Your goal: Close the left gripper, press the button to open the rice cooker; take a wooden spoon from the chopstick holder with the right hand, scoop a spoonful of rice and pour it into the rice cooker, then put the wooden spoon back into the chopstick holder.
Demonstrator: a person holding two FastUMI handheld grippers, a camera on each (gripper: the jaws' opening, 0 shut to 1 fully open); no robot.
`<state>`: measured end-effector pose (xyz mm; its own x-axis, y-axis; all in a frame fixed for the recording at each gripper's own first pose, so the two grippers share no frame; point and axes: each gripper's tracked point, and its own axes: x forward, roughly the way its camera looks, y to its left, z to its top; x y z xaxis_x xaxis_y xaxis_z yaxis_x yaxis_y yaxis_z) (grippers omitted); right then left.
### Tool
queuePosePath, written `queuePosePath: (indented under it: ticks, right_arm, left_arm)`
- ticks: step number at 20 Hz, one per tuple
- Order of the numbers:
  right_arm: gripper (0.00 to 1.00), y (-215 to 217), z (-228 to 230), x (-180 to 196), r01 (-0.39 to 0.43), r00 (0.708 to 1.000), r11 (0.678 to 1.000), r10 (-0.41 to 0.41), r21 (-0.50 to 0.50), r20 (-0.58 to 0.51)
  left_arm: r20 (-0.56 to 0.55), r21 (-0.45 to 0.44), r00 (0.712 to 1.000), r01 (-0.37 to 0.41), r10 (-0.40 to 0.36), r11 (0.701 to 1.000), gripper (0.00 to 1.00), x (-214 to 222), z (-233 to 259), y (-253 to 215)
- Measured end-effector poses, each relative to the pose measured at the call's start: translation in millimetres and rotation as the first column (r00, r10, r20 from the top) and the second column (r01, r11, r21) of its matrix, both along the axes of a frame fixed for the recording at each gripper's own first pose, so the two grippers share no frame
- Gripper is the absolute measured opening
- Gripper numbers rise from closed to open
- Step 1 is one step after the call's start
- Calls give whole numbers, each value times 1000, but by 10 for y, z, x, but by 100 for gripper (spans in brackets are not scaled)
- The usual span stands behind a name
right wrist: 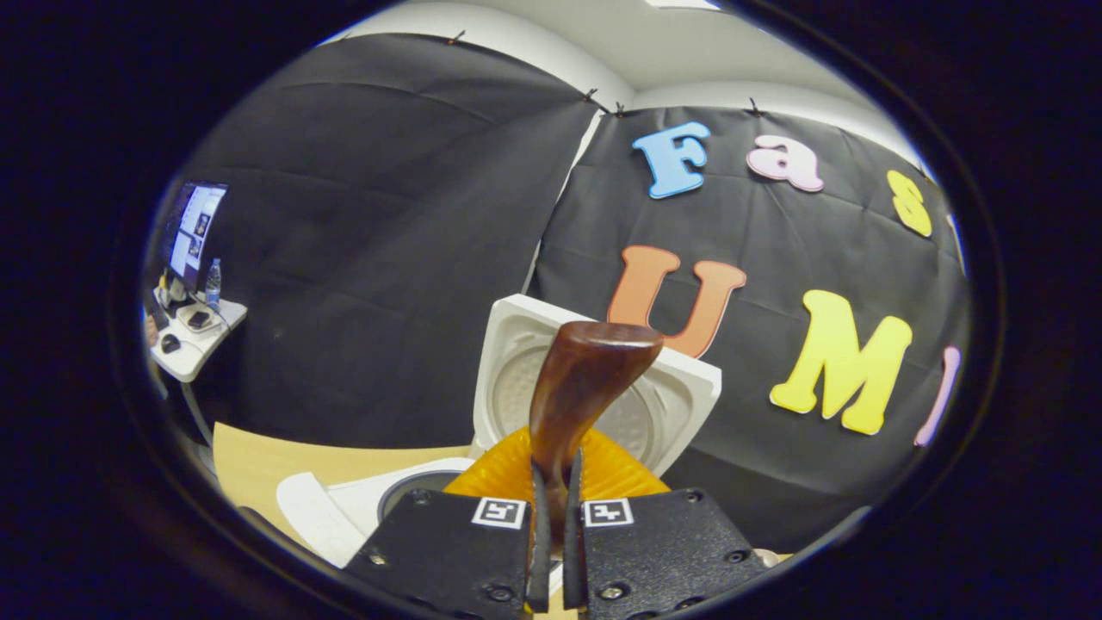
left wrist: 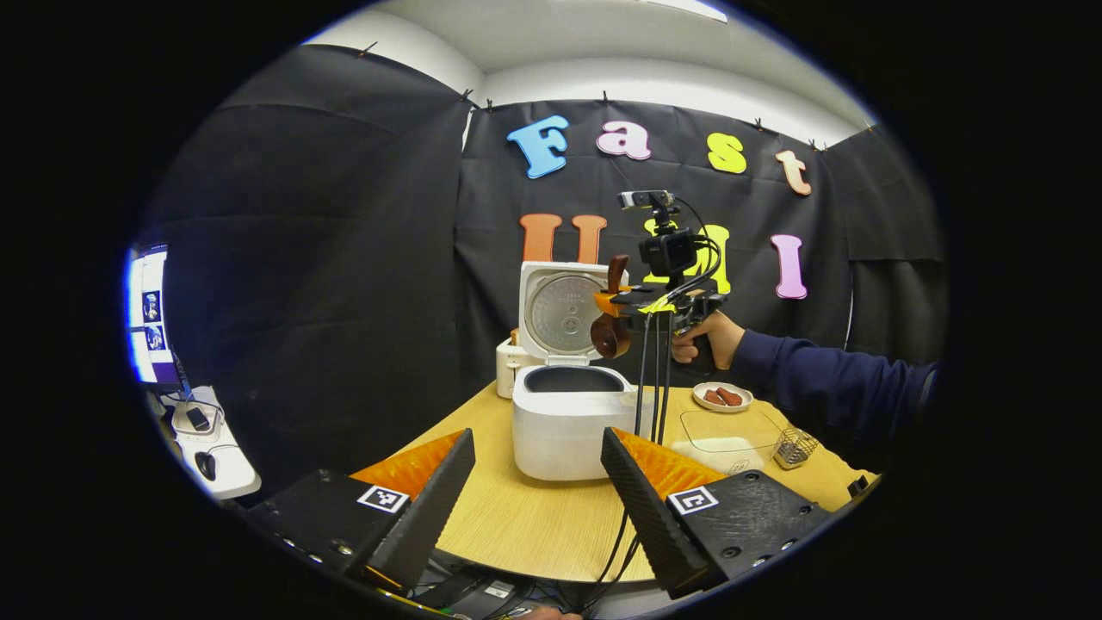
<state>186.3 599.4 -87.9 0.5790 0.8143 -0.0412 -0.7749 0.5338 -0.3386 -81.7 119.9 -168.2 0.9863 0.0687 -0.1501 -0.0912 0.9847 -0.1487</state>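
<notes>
Grip comes first: the right tongs (right wrist: pixel 551 525) are clenched on the wooden spoon (right wrist: pixel 578 387), both fingers pressing its handle low down, so that in the right gripper view the handle rises straight ahead of the fingertips and its far end flares out above them; in the left gripper view the same right tongs (left wrist: pixel 622 303) are held up by a hand (left wrist: pixel 708 337) in a dark sleeve, and the spoon's bowl (left wrist: pixel 609 336) hangs just below them, turned on its side, directly over the rice cooker (left wrist: pixel 568 422). Pouring looks to be the step in hand, or just finished; whether any rice is left in the bowl is too small to tell; to do it well, keep the bowl over the middle of the inner pot (left wrist: pixel 574 379), low enough that grains fall inside and not on the rim, and roll the wrist slowly without loosening the pinch, since a handle held so far from the bowl may twist. Behind the spoon the raised lid (left wrist: pixel 564 308) stands upright; keep the handle end off it. The left tongs (left wrist: pixel 538 495) are released, fingers wide apart, hovering near the front of the cooker and touching nothing. Beyond the right tongs on the desk (left wrist: pixel 534 525) lie a clear container (left wrist: pixel 727 430), a small plate (left wrist: pixel 721 397) and a wire basket (left wrist: pixel 794 447), which may be the chopstick holder for the return.
</notes>
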Motion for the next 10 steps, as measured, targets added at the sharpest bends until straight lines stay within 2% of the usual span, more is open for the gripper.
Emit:
queuePosePath:
  ticks: [4,10]
  right_arm:
    - [12,-401,149,-58,26,999,998,-24,58,-32]
    - [13,-1485,385,-32,171,982,971,-153,165,-115]
  left_arm:
    - [11,18,1000,2,-2,1000,94,1,47,-82]
    - [43,22,999,27,-28,999,94,124,187,-372]
